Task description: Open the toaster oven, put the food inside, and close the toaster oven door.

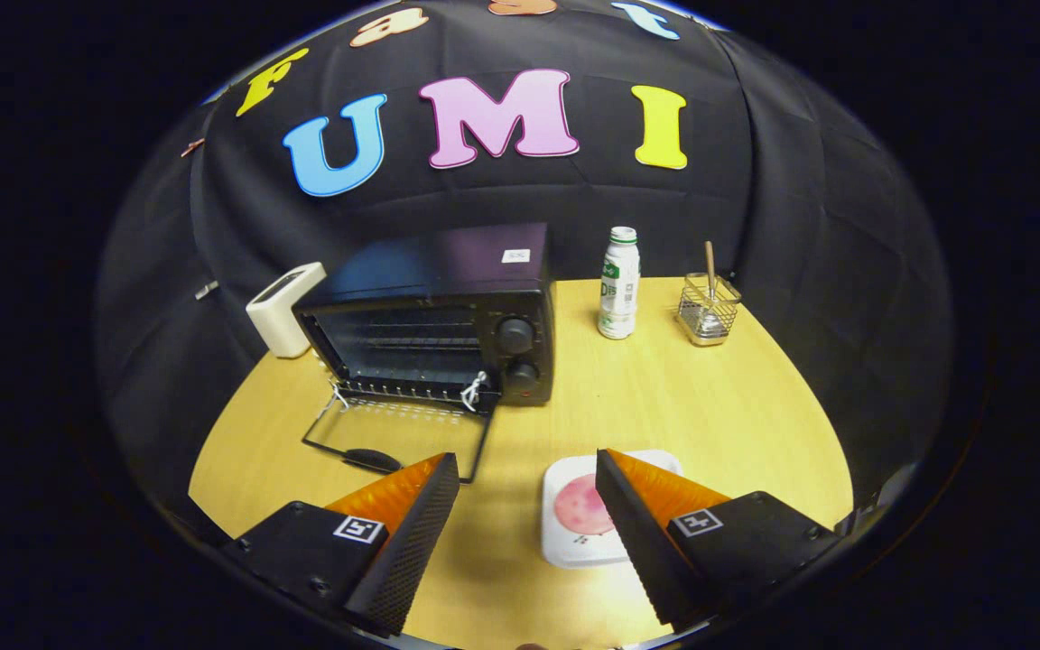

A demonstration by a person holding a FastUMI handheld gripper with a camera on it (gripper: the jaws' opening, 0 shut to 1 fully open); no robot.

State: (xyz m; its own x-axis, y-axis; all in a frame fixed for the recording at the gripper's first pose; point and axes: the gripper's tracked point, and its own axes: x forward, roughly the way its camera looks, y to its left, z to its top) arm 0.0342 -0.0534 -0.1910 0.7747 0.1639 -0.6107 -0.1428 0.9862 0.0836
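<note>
A light wooden table (710, 406) sits in front of a black cloth wall. In the gripper view, the oven (434, 311) stands at centre left of the frame, black, with two knobs (516, 352) on its right side. Its door (394, 433) is down, lying flat on the table toward the camera, and the wire rack inside is visible. A white box (283, 309) leans against the wall just left of the oven. To the right of the oven stands a white bottle (619, 284) with a green cap, and further right a wire basket (708, 311) holding a stick.

The gripper (527, 474) fills the lower frame, its fingers (412, 533) spread wide apart and holding nothing. The food (579, 506), a pink round piece on a white square plate (565, 551), lies on the table at lower centre, just inside the right finger, which covers part of the plate. The oven door's handle lies just beyond the left finger
</note>
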